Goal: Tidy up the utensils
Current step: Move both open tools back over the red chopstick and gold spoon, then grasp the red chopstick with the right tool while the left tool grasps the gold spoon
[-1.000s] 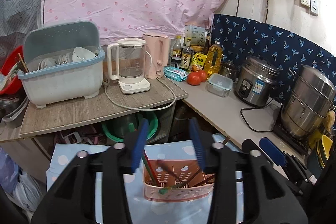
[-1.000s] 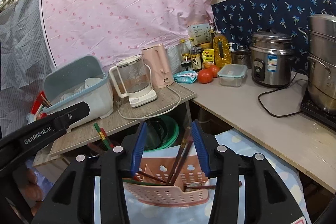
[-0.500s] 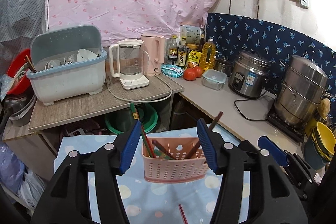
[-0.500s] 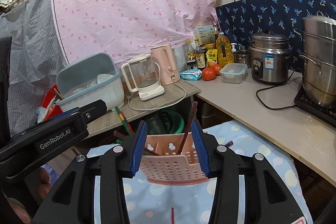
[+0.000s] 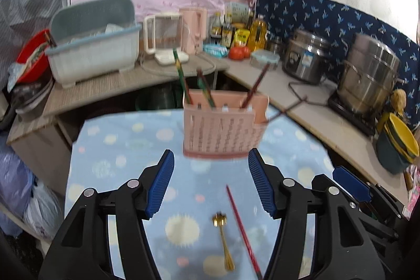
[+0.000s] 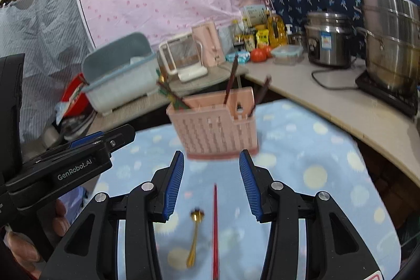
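Observation:
A pink slotted utensil basket [image 5: 219, 127] [image 6: 215, 130] stands upright on the blue dotted cloth [image 5: 118, 148]. Several chopsticks stick out of it, among them a green one [image 5: 181, 78] and a dark red one [image 5: 258, 82]. In front of it a gold spoon [image 5: 223, 240] [image 6: 194, 235] and a red chopstick [image 5: 242, 227] [image 6: 215, 227] lie loose on the cloth. My left gripper [image 5: 210, 156] hovers short of the basket, its jaws opening with nothing between them. My right gripper [image 6: 211, 152] is open and empty above the loose chopstick. The left gripper [image 6: 78, 162] also shows beside it.
A wooden counter behind holds a grey dish rack [image 5: 94, 57], a glass kettle [image 5: 164, 41], bottles and tomatoes. On the right-hand counter stand a rice cooker [image 5: 305, 57] and a big steel pot [image 5: 367, 83]. Stacked yellow bowls [image 5: 401, 138] sit at the far right.
Both grippers have drawn back and sunk, so the basket now stands clear ahead of the fingertips. The spoon and red chopstick have come into view. The left jaws stand wider.

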{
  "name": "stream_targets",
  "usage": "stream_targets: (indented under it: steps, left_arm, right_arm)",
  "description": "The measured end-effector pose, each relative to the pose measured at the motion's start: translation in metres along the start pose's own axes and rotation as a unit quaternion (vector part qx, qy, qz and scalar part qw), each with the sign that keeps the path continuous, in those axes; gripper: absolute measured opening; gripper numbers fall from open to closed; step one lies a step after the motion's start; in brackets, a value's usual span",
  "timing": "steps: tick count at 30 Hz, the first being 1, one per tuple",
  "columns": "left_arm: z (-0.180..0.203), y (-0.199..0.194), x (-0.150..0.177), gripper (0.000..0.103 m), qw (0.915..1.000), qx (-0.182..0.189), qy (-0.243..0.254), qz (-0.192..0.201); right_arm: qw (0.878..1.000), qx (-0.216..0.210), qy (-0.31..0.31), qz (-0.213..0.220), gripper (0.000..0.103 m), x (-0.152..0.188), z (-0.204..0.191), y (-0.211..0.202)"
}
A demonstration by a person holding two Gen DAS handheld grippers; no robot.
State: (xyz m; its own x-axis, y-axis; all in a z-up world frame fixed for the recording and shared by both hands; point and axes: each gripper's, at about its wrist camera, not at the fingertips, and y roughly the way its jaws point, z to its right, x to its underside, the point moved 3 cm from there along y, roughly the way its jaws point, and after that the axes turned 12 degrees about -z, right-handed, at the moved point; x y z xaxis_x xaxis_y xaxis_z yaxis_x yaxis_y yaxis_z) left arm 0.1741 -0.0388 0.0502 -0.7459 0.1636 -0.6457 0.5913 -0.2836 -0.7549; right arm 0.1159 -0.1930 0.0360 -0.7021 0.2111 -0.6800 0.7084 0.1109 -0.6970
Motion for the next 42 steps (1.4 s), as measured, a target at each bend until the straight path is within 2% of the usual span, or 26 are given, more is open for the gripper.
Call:
stream_targets:
  steps: [3,6,12,19,22,24,27,34,36,42]
  left_arm:
    - [0.002,0.008,0.033,0.056,0.9997,-0.013,0.003,-0.022]
    - [0.001,0.017,0.066,0.056,0.9987,-0.009,-0.003,-0.049]
    - [-0.007,0.035,0.123,0.056,0.995,-0.023,-0.017,-0.096]
    - [-0.019,0.044,0.161,0.056,0.9916,-0.041,-0.027,-0.12]
    - [-0.022,0.047,0.169,0.056,0.9903,-0.043,-0.03,-0.128]
    - [-0.022,0.049,0.171,0.056,0.9897,-0.045,-0.029,-0.133]
    - [-0.021,0.051,0.173,0.056,0.9894,-0.047,-0.027,-0.135]
    - [-0.017,0.055,0.174,0.056,0.9887,-0.042,-0.027,-0.141]
    - [-0.016,0.056,0.174,0.056,0.9885,-0.038,-0.027,-0.144]
    - [-0.008,0.061,0.17,0.056,0.9883,-0.019,-0.028,-0.149]
  right_arm:
    - [0.999,0.005,-0.002,-0.033,0.044,0.038,0.004,0.005]
    - [0.998,0.011,-0.006,-0.063,0.044,0.071,0.007,0.013]
    - [0.993,0.023,-0.019,-0.117,0.044,0.128,0.009,0.032]
    - [0.988,0.025,-0.03,-0.149,0.041,0.157,0.007,0.053]
    - [0.987,0.025,-0.036,-0.154,0.039,0.161,0.004,0.058]
    - [0.986,0.026,-0.039,-0.158,0.032,0.164,0.002,0.062]
    - [0.985,0.028,-0.041,-0.165,0.026,0.166,0.002,0.068]
    - [0.985,0.036,-0.048,-0.164,0.018,0.165,0.0,0.074]
    - [0.985,0.041,-0.051,-0.163,0.007,0.165,0.001,0.074]
    - [0.986,0.04,-0.031,-0.158,0.007,0.164,0.011,0.07]
